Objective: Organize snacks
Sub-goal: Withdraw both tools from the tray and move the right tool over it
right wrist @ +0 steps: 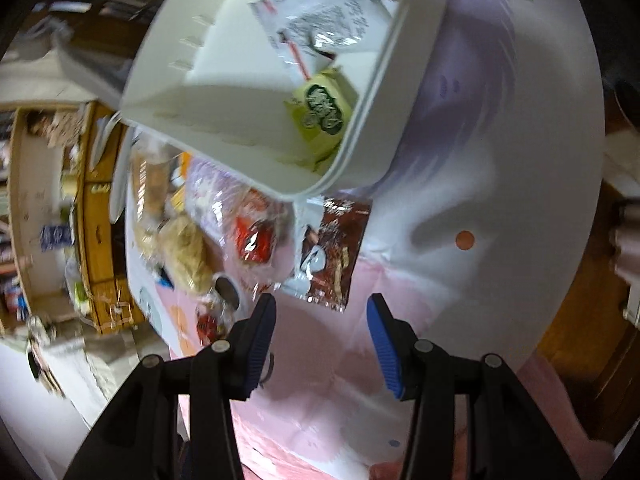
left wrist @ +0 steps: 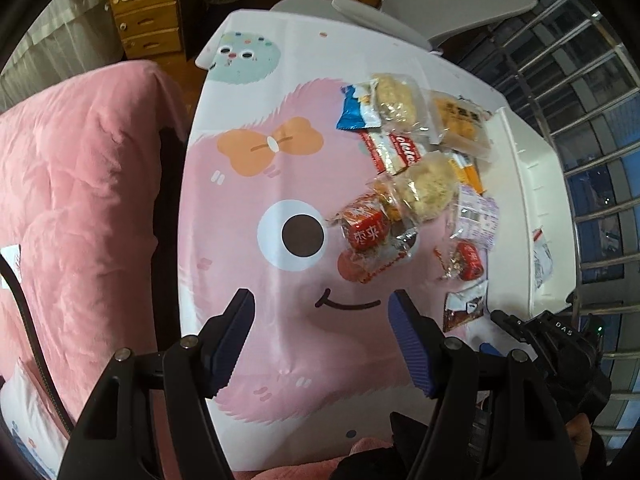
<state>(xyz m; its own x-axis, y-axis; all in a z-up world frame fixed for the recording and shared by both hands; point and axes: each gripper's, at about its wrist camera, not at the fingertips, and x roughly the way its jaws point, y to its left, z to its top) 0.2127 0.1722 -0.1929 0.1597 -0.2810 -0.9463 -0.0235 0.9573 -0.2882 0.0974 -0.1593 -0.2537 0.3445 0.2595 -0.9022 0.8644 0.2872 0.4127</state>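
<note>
**Both grippers hovered empty over the snack pile**

The left hand-held gripper (left wrist: 322,306) hung released above the worktop (left wrist: 248,92), which wore a glossy pink-and-white cartoon-monster cloth, and its blue ribbed pads stood apart over the printed smile with nothing between them. Beyond it a loose heap of wrapped snacks ran toward the worktop's far right corner: a red foil-wrapped candy with white characters (left wrist: 366,228) nearest the printed eye, a smaller red candy (left wrist: 466,262) beside it, a round pale puffed cake in clear film (left wrist: 428,190) in the middle, a red-and-white biscuit packet (left wrist: 394,150) behind that, a blue-and-white sachet (left wrist: 354,110) at the far end, and an orange-tinted bagged pastry (left wrist: 458,120) toward the right edge.

Along that right edge sat the white rectangular plastic bin (left wrist: 528,184). The right wrist view looked into it: a pale green sachet with a dark round print (right wrist: 322,112) lay against its near wall, with a white printed packet (right wrist: 324,20) farther in.

The right hand-held gripper (right wrist: 322,306) was also released, jaws parted and empty. Just ahead of its tips, touching the bin's near corner, lay a brown glossy coffee sachet (right wrist: 332,248), flat on the cloth.
</note>
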